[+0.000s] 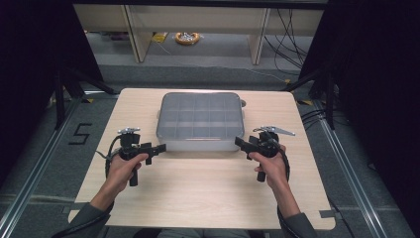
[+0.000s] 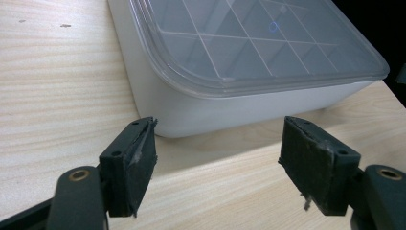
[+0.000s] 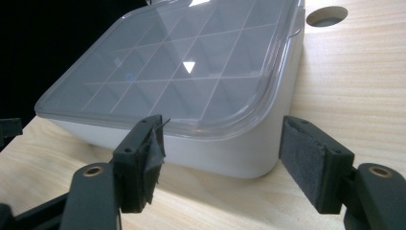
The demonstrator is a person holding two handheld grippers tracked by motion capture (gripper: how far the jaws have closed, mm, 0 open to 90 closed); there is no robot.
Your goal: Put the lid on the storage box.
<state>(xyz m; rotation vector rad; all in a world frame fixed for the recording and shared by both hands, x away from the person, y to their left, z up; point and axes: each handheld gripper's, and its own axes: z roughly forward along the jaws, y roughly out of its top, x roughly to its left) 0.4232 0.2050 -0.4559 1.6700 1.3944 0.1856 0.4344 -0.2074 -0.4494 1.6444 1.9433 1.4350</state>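
A white plastic box (image 1: 200,141) with a clear lid over a grid of compartments lies in the middle of the wooden table (image 1: 198,188). My left gripper (image 1: 161,148) sits at the box's near left corner (image 2: 167,120), jaws open, nothing between them (image 2: 218,160). My right gripper (image 1: 238,143) sits at the near right corner (image 3: 249,163), also open and holding nothing (image 3: 220,163). Both point inward toward the box, each held by a hand. The box's compartments look empty through the lid (image 3: 182,72).
A round hole (image 3: 327,15) is cut in the table near the box's far right corner. Bare wood spreads in front of the box and to both sides. Dark curtains, stands and cables flank the table; a shelf unit stands beyond it.
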